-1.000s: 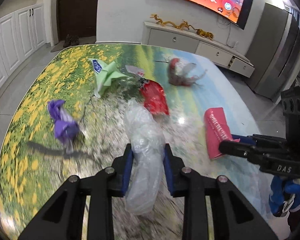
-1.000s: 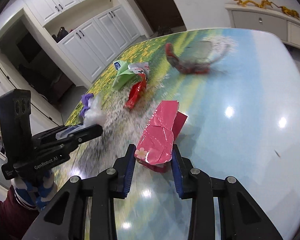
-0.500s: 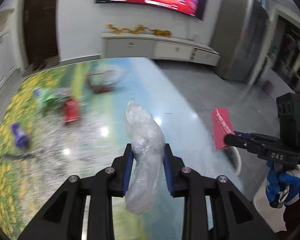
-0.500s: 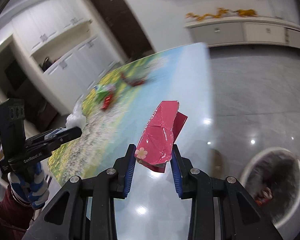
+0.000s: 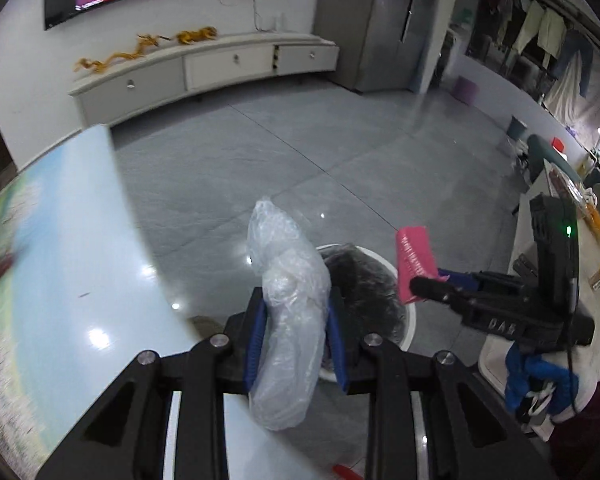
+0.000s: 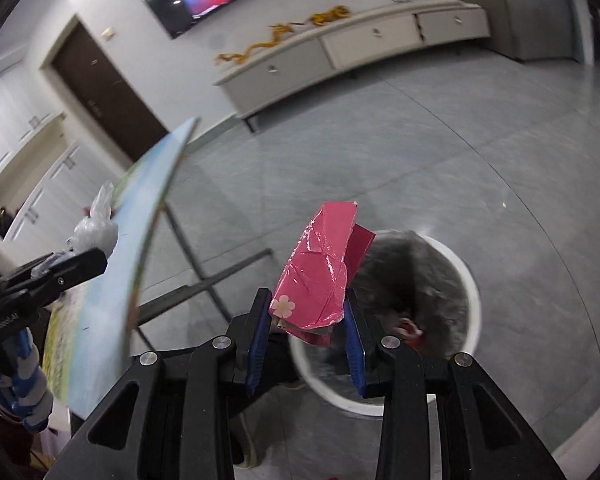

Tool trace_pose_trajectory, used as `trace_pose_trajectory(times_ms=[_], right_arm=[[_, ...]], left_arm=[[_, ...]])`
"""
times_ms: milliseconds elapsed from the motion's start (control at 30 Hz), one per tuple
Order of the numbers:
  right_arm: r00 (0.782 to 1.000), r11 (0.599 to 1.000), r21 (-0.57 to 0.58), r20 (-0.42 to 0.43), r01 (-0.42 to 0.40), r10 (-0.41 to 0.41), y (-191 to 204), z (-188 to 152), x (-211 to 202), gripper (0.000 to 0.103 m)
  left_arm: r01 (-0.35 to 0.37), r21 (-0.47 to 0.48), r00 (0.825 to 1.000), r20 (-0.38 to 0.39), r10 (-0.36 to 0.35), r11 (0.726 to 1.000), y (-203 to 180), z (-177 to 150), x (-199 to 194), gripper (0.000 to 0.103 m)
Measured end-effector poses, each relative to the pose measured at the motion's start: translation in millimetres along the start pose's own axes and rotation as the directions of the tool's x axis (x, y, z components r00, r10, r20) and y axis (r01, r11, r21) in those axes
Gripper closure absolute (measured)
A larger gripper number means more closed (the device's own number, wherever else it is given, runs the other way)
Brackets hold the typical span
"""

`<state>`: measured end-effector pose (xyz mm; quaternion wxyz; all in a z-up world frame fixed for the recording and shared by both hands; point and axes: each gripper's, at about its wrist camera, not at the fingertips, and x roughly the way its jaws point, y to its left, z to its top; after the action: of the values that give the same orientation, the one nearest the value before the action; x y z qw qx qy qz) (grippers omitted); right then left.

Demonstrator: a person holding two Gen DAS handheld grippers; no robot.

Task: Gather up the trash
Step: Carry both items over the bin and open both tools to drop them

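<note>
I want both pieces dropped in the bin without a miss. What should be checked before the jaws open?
1. Left gripper clamps the clear plastic bag: ok.
2. Right gripper clamps the pink wrapper: ok.
3. White trash bin below the wrapper: ok.
4. Bag over the bin mouth: cannot tell; it overlaps the rim near the table edge.
5. Room left inside the bin: cannot tell.

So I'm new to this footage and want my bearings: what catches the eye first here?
The pink wrapper pinched in the right gripper, hanging over a white bin with a dark liner on the grey floor. Next, the crumpled clear plastic bag clamped in the left gripper, poised at the table edge near the same bin.
</note>
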<state>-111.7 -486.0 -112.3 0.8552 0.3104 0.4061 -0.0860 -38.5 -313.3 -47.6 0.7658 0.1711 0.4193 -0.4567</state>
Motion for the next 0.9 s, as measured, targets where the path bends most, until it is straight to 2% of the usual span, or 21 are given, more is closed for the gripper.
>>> trace_pose_trajectory(times_ms=[267,367,400,467,567,733,900], right_arm=[[0.998,0.995,0.079,-0.037,0.056,-0.053,-37.0,0.8,22.0,0.063],[0.997,0.993,0.099,-0.037,0.067,-0.064,-44.1,1.8,25.4,0.056],[0.997,0.992,0.106,-0.035,0.067,-0.064,-46.1,1.8,25.6,0.056],[0.997,0.991,0.114,-0.034,0.074,-0.071,-46.8,1.9,25.2,0.056],[0.997,0.988,0.129,-0.028,0.079,-0.075,-52.5,0.8,23.1,0.056],[0.996,0.987,0.140,-0.002,0.085,-0.086,-51.7,2.5,13.9,0.055],[0.994,0.986,0.137,0.037,0.096,-0.102,-47.8,3.8,-5.6,0.052]], left_arm=[[0.069,0.003,0.995,-0.078,-0.068,0.998,-33.6,23.3,60.3,0.071],[0.077,-0.004,0.994,-0.082,-0.077,0.997,-38.6,29.8,71.1,0.054],[0.076,-0.005,0.994,-0.078,-0.076,0.997,-38.4,31.8,72.1,0.051],[0.071,0.001,0.995,-0.075,-0.071,0.997,-39.0,32.0,72.8,0.051],[0.056,0.010,0.997,-0.059,-0.055,0.998,-40.1,30.4,67.6,0.051],[-0.022,0.017,1.000,-0.003,0.022,1.000,-36.3,28.1,48.8,0.051],[-0.108,0.005,0.992,0.063,0.107,0.994,-31.0,24.5,24.5,0.050]])
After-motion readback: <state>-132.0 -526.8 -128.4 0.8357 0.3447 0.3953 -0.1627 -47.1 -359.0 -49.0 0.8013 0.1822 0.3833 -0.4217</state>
